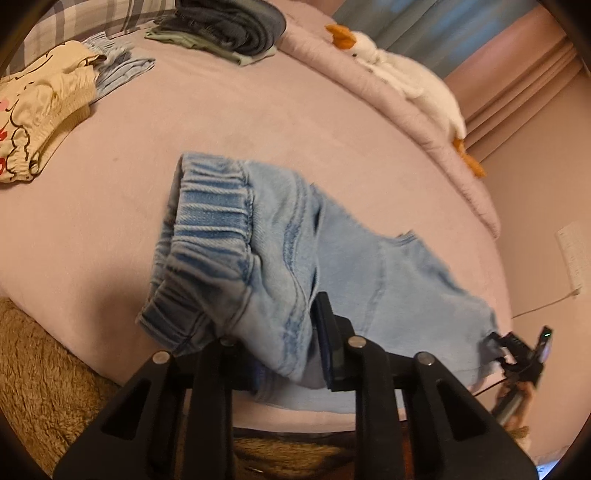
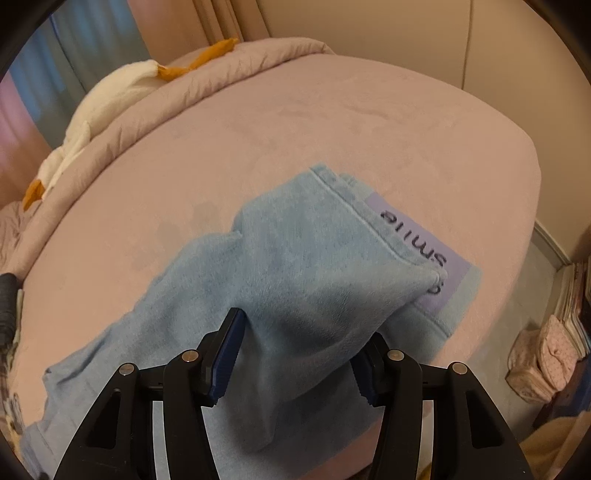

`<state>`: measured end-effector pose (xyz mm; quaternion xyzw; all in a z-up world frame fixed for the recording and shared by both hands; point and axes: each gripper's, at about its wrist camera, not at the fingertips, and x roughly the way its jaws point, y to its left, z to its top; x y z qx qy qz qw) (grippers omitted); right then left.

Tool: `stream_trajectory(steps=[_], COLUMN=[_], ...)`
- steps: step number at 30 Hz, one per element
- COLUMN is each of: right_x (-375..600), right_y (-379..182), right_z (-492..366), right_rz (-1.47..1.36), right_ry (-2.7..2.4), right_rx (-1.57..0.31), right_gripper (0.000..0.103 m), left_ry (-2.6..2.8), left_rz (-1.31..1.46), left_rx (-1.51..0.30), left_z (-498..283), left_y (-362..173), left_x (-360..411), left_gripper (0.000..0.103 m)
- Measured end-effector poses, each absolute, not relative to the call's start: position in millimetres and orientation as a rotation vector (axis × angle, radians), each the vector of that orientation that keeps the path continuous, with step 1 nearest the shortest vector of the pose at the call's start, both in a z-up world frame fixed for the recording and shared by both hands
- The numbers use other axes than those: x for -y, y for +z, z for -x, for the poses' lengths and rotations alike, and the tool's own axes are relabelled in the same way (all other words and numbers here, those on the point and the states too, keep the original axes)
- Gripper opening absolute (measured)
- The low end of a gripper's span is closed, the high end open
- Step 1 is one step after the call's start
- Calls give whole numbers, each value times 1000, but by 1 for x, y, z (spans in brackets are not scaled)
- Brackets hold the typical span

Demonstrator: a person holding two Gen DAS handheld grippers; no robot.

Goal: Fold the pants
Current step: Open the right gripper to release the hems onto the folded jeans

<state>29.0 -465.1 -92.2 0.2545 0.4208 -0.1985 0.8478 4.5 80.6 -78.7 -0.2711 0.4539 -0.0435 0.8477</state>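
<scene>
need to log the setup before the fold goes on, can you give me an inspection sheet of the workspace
surface: pink bed sheet, smooth.
job's things: light blue denim pants, elastic waistband raised; lilac printed patch at the far end.
clutter: cream printed garment, dark folded clothes stack, white plush goose on the pink quilt.
grippers: left gripper shut on the pants near the waistband; right gripper holds the leg fabric between its fingers.
cables: thin cord along the wall.
surroundings: pink curtain, brown fluffy rug.
</scene>
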Motion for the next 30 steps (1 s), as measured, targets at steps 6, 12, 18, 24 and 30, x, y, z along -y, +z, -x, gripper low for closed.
stream_trajectory(steps=[6, 12, 18, 24, 30], right_x=[476, 487, 516, 540, 532], right_y=[-88, -16, -12, -128, -87], right_z=[-41, -68, -18, 4, 27], right_rz=[-537, -611, -589, -777, -765], right_ry=[-403, -198, -250, -338, -322], right_rx=[-869, -708, -625, -829, -701], right_gripper=[10, 7, 7, 6, 4], left_ry=[-113, -183, -153, -130, -124], left_rz=[568, 634, 556, 540, 546], left_rx=[-951, -820, -1020, -1128, -977], left_z=[-18, -27, -9, 2, 14], left_y=[-71, -12, -64, -102, -57], left_x=[-77, -91, -86, -78, -88], left_gripper=[12, 11, 13, 13, 11])
